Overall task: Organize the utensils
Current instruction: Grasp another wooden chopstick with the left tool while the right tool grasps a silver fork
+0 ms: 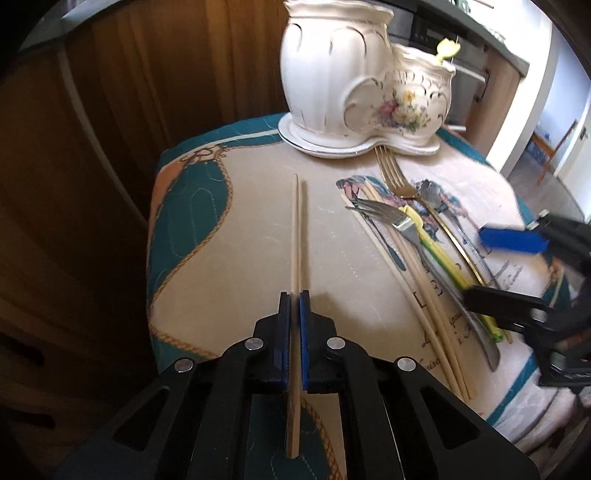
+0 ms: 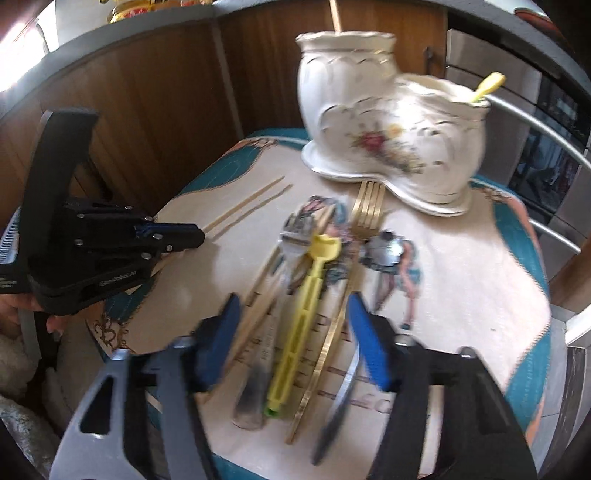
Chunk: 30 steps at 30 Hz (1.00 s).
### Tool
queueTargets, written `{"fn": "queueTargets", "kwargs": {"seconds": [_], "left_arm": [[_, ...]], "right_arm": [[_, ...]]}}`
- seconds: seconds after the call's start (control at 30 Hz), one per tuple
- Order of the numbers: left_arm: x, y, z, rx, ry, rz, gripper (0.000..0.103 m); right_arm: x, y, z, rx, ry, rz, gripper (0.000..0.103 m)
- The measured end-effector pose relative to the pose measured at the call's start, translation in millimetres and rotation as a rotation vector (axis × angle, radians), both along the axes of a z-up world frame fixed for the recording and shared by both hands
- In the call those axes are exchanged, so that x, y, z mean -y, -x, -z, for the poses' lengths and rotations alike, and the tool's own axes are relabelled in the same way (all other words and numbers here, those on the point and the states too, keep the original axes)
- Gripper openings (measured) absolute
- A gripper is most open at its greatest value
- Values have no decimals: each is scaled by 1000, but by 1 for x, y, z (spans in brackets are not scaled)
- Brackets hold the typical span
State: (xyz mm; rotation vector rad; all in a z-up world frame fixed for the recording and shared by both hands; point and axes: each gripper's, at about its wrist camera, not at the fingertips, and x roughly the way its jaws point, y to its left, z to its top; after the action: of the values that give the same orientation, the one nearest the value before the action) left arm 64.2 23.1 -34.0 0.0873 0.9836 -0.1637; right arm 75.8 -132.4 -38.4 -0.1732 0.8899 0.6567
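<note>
My left gripper (image 1: 294,295) is shut on a pair of wooden chopsticks (image 1: 298,229) that point toward the white ceramic two-compartment holder (image 1: 332,74). The right wrist view shows this gripper (image 2: 197,236) at the left, with the chopsticks (image 2: 247,210) sticking out of it. My right gripper (image 2: 294,297) stands with its jaws apart over a pile of utensils. Between its pads lie the handles of a yellow plastic utensil (image 2: 303,317), a silver fork (image 2: 295,240) and a gold fork (image 2: 367,206). The pads are not seen pressing on any of them. More chopsticks (image 1: 424,295) lie in the pile.
The holder (image 2: 369,122) has a stick (image 2: 335,14) in its tall part and a yellow utensil (image 2: 487,86) in its low part. A printed cloth (image 1: 240,206) covers the small table, with wooden cabinets (image 1: 92,147) close behind it. A hand (image 2: 51,325) grips the left tool.
</note>
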Motion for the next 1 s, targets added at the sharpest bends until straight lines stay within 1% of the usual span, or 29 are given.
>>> {"fn": "queueTargets", "kwargs": {"seconds": [0.03, 0.1, 0.17, 0.23, 0.27, 0.4, 0.43, 0.53, 0.6, 0.7, 1.0], "left_arm": [[0, 2, -2, 7, 6, 2, 5], [-1, 4, -4, 16, 19, 4, 5], [-2, 5, -5, 23, 29, 9, 5], [-3, 5, -6, 28, 38, 10, 5], [-4, 5, -7, 31, 43, 10, 5], [-5, 6, -10, 45, 61, 19, 5], [-5, 6, -11, 47, 63, 21, 5], [-4, 7, -10, 48, 68, 24, 5], [-3, 7, -10, 48, 69, 25, 5], [-3, 7, -11, 53, 72, 25, 5], [-4, 10, -21, 85, 85, 24, 5]], "right_arm": [[-5, -1, 2, -11, 10, -5, 42], [-13, -3, 6, -27, 14, -15, 29], [-18, -4, 8, -44, 10, -19, 25], [-22, -7, 11, -62, 13, -10, 24], [-24, -7, 12, -68, 16, -7, 22], [-30, -10, 16, -75, 39, 12, 19], [-31, -12, 18, -78, 31, 15, 19], [-27, -18, 21, -106, -6, 43, 8], [-21, -19, 21, -122, -30, 54, 7], [-15, -14, 17, -107, -53, 54, 6], [6, 2, -9, -16, -141, 43, 6]]}}
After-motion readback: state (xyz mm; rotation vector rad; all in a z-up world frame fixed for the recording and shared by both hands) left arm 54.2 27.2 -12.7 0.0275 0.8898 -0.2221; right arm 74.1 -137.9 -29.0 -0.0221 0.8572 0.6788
